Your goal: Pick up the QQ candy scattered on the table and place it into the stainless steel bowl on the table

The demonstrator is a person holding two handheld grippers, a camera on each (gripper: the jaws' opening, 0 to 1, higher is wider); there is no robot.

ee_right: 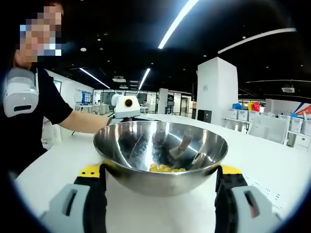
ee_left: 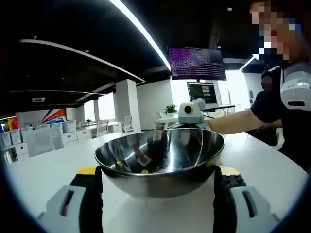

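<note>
A stainless steel bowl (ee_left: 160,162) stands on the white table (ee_left: 43,174), directly ahead of my left gripper (ee_left: 158,190). This gripper is open, with one jaw low on each side of the bowl and nothing held. From the opposite side, my right gripper (ee_right: 160,191) faces the same bowl (ee_right: 160,155) and is likewise open and empty. Several yellow QQ candies (ee_right: 165,168) lie in the bottom of the bowl, and one yellow candy (ee_left: 145,171) shows in the left gripper view. Each gripper's top rises beyond the bowl's far rim in the other's view.
A person in a dark shirt (ee_left: 286,111) stands at the table with an arm (ee_right: 85,122) stretched toward the bowl. A wall screen (ee_left: 197,63) and a desk monitor (ee_left: 201,91) are behind. Storage bins (ee_right: 291,133) and a white pillar (ee_right: 217,90) stand far off. The white table (ee_right: 272,165) spreads around the bowl.
</note>
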